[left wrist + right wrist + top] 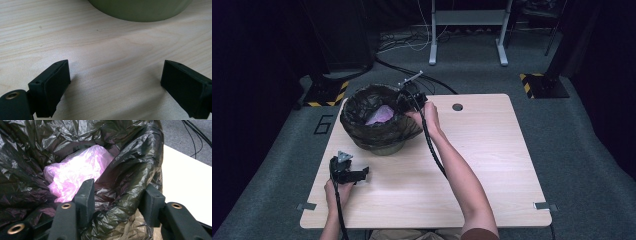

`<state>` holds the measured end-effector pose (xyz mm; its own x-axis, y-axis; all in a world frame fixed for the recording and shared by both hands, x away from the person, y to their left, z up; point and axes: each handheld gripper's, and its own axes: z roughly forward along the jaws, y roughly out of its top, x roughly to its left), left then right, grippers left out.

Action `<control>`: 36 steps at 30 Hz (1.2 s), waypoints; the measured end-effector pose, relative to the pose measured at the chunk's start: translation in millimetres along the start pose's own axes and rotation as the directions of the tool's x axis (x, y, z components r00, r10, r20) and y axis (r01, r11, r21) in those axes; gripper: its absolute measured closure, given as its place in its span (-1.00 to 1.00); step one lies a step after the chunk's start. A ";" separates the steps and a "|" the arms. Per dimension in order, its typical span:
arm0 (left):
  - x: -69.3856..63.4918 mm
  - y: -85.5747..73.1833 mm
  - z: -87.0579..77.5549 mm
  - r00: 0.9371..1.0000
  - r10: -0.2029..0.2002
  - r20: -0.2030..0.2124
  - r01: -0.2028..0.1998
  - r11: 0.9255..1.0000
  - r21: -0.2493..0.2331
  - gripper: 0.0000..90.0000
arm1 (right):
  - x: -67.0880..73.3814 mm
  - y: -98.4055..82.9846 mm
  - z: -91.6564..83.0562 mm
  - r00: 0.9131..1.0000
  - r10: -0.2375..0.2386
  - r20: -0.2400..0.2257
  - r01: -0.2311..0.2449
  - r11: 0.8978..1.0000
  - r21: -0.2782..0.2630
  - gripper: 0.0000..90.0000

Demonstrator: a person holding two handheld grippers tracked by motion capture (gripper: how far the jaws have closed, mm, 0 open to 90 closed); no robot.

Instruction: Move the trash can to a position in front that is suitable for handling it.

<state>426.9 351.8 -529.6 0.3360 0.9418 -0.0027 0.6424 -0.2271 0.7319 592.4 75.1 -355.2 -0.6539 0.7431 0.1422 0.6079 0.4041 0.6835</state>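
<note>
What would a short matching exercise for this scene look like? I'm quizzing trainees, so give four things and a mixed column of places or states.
Things:
1. pink bag
2. black liner
3. left gripper
4. right gripper

Places or states:
A. jaws wide apart over bare wood, nothing between them
B. lies inside the bin
C. jaws either side of the liner's rim
D. lines the green bin and folds over its edge

Pairs: 1-B, 2-D, 3-A, 4-C
</note>
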 end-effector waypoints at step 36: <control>-0.5 -0.2 0.1 1.000 -0.002 0.002 0.002 1.000 -0.003 -0.81 | -42.2 -46.6 -51.2 0.999 0.040 0.022 -0.039 0.998 -0.041 0.23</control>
<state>426.8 351.4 -529.8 0.3363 0.9418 -0.0051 0.6410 -0.2249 0.7339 568.6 -2.3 -356.4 -0.6190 0.7702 0.1535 0.6140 0.3527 0.7061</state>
